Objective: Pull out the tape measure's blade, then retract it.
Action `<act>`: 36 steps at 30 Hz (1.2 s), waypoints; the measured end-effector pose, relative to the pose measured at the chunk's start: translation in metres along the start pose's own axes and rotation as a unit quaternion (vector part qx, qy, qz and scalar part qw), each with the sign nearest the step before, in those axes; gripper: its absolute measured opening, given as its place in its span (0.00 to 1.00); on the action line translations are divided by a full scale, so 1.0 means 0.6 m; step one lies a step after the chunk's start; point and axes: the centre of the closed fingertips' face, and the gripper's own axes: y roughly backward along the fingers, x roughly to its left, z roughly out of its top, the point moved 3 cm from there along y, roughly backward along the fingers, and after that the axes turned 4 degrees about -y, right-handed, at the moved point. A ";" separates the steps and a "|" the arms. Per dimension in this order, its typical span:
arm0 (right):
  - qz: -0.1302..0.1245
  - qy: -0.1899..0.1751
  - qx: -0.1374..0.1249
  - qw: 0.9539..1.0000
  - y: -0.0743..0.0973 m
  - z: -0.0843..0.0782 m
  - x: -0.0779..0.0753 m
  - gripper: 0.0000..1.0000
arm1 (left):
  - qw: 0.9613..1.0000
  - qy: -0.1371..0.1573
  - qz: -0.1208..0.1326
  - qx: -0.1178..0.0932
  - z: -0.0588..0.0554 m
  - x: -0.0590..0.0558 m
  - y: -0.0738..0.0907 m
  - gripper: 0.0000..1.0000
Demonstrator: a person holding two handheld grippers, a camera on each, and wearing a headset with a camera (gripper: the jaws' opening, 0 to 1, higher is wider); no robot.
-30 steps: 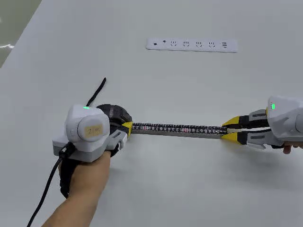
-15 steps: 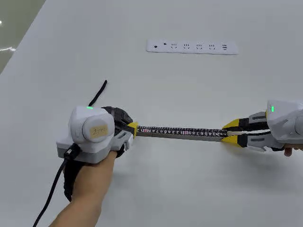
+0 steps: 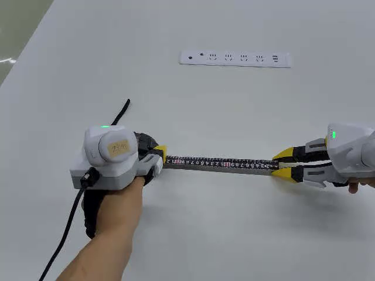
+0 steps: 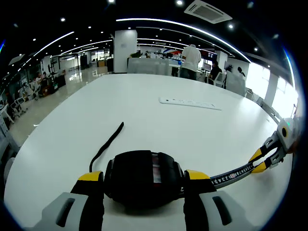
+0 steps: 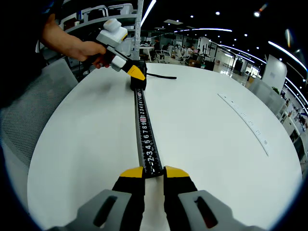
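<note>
The blade [image 3: 220, 163] runs stretched across the desk [image 3: 234, 105]: left tongs [image 4: 144, 175] clamped on the tape measure [image 3: 145, 144], right tongs [image 5: 153, 172] pinching its tip; pull-out looks done, next guide it back in steadily

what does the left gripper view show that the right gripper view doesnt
Left gripper view: the tape measure's black case close up, clamped by the left hand-held gripper. Right gripper view: the numbered end of the blade pinched by the right hand-held gripper, plus the hand holding the other one. Both: the drawn-out blade, black strap, power strip, white table.
</note>
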 end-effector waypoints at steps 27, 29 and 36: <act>0.004 0.001 0.009 1.000 0.000 -0.001 0.002 0.12 | 0.999 -0.022 -0.025 0.028 0.001 0.002 0.005 0.59; 0.003 0.002 0.010 1.000 0.000 -0.001 0.002 0.12 | 0.999 -0.021 -0.026 0.028 0.001 0.002 0.006 0.59; 0.000 0.001 0.008 1.000 0.001 0.004 -0.001 0.12 | 0.999 -0.015 -0.030 0.029 0.001 0.003 0.008 0.59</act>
